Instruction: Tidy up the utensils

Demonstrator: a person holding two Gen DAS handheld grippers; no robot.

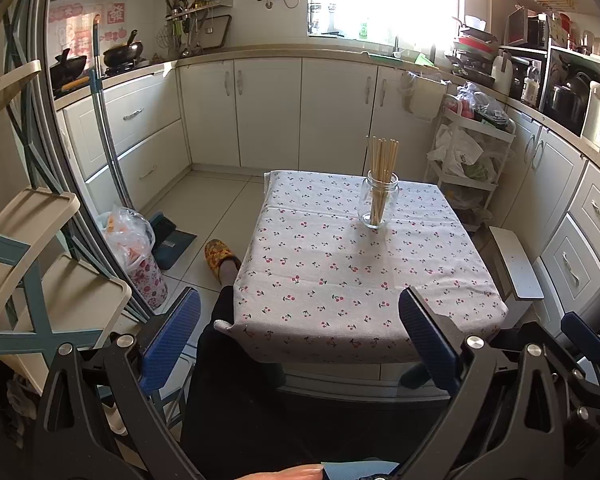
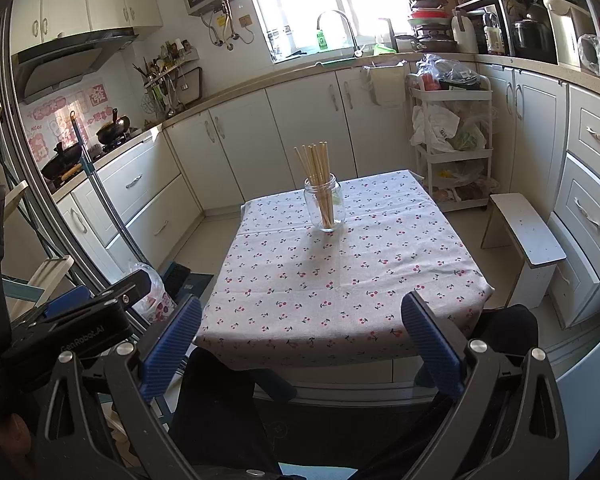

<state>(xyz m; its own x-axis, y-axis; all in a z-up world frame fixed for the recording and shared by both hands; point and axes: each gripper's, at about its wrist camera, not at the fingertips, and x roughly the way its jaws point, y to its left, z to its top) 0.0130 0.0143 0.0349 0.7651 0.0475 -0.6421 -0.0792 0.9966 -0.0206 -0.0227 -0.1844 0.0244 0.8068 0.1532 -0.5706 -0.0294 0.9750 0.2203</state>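
Observation:
A clear glass jar (image 1: 377,204) stands upright on the far part of a small table with a cherry-print cloth (image 1: 340,280). Several wooden chopsticks (image 1: 382,160) stand in it. The jar also shows in the right wrist view (image 2: 325,208) with the chopsticks (image 2: 318,168) on the cloth (image 2: 340,280). My left gripper (image 1: 300,328) is open and empty, held back from the table's near edge. My right gripper (image 2: 300,332) is open and empty, also back from the near edge. The left gripper's body shows at the left of the right wrist view (image 2: 80,320).
White kitchen cabinets (image 1: 268,112) line the walls. A white cart (image 1: 468,160) with bags stands at the right of the table, beside a white stool (image 1: 516,264). A bagged bin (image 1: 140,256), a broom and a slippered foot (image 1: 220,258) are on the floor at the left.

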